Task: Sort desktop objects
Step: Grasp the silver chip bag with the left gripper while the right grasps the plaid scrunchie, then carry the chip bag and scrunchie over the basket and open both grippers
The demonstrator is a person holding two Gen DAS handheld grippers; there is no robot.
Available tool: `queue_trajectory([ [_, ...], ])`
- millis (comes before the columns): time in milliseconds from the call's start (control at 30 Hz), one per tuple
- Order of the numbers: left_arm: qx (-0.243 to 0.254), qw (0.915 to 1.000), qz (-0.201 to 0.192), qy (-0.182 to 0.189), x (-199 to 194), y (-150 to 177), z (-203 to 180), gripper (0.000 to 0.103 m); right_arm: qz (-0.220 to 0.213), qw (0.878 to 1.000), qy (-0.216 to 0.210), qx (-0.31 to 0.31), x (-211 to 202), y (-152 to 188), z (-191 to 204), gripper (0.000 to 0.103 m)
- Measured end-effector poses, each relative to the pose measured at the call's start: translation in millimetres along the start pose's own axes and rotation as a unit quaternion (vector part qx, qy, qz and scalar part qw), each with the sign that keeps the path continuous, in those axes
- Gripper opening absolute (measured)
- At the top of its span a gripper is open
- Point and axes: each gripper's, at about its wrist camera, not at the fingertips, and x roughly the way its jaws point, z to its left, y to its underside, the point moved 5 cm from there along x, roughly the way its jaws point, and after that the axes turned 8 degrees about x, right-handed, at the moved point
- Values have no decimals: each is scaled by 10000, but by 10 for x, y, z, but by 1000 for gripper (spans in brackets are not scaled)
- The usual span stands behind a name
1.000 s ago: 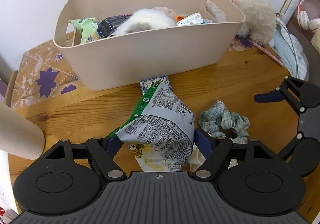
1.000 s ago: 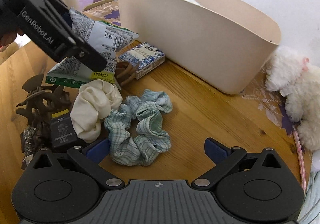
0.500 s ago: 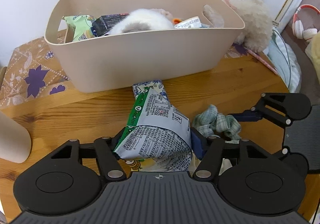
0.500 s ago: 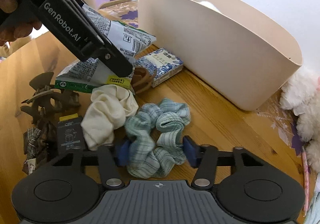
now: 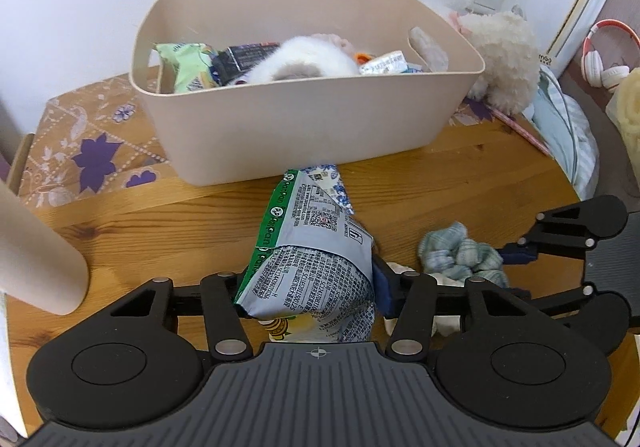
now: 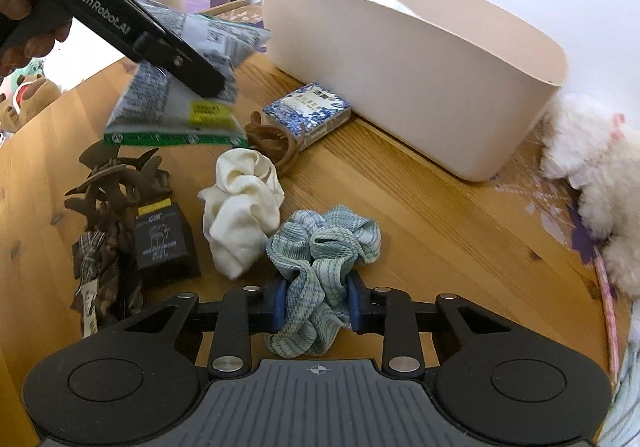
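A grey and green snack bag [image 5: 312, 267] sits between the fingers of my left gripper [image 5: 308, 287], whose jaws are closing with the pads pressed into its sides. In the right wrist view the left gripper [image 6: 200, 83] holds that bag [image 6: 172, 107] tilted above the wooden table [image 6: 440, 223]. My right gripper [image 6: 316, 303] is closing too, its blue pads squeezing the near end of a green checked scrunchie [image 6: 324, 243]. A beige bin [image 5: 304, 127] stands behind, with a white plush and snack packets inside.
On the table left of the scrunchie lie a cream scrunchie [image 6: 240, 215], a brown hair claw [image 6: 276, 143], a blue patterned box [image 6: 308, 111], dark hair claws [image 6: 116, 179] and a small black pack [image 6: 160, 243]. A white plush toy [image 6: 592, 167] sits at the bin's right end.
Both grippers went from wide open to closed: the left onto the snack bag, which rose off the table, the right onto the green scrunchie after moving up to it.
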Motion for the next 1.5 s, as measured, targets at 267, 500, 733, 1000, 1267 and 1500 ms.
queue_trajectory([
  [267,-26,9997,-160,-169,-276,42,94,53,-215,9994,258,127,-291,66,-186,27],
  [500,75,9985,-385,-375,-512,-74,206,53,-446,9961,694,304,-527,-13,-459,27],
  [733,164,9959,-698,-548,-737,-364,321,53,-775,9879,1150,691,-797,-154,-774,27],
  [1000,360,9919,-996,-698,-860,-737,348,53,-1136,9777,1494,945,-992,-449,-967,27],
  [1267,450,9881,-1261,-754,-853,-1117,332,53,-1562,9695,1591,1021,-1070,-961,-1057,27],
  [1500,604,9834,-1414,-959,-767,-1441,357,53,-1664,9687,1613,888,-914,-1397,-998,27],
])
